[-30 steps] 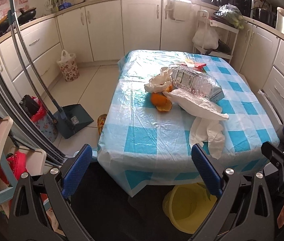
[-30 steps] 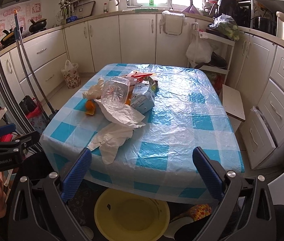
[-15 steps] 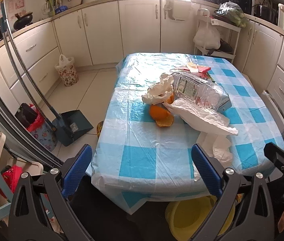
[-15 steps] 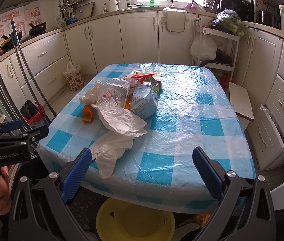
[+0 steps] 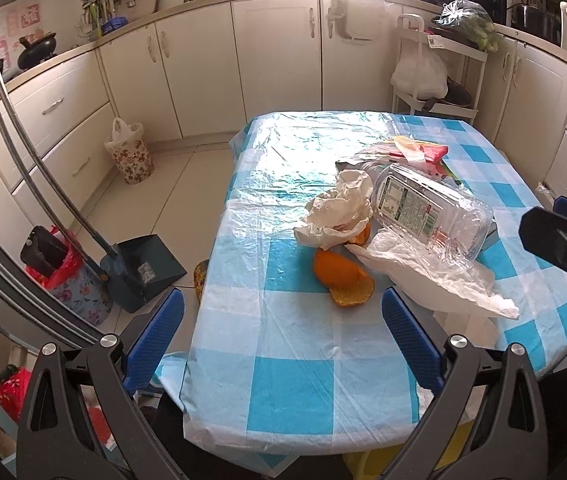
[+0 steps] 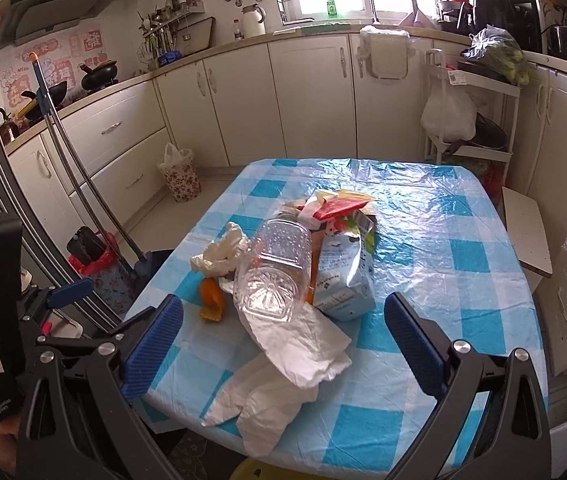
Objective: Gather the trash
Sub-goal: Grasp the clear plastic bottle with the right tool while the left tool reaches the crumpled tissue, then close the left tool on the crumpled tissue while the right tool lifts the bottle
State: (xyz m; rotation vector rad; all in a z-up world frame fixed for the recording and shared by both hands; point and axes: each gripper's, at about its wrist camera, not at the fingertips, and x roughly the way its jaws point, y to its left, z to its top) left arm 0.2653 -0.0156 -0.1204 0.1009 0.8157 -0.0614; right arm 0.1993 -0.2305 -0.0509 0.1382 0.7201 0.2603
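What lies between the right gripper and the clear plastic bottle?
In the right wrist view, white crumpled paper lies between the right gripper and the bottle.

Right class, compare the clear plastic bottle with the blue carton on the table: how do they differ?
The bottle is see-through and looks empty; the carton is opaque pale blue with print. The bottle is rounded with a ribbed base; the carton is boxy and flat-sided, its top torn open. The bottle rests on crumpled white paper; the carton sits on the tablecloth. Both lie on their sides, side by side in the same pile.
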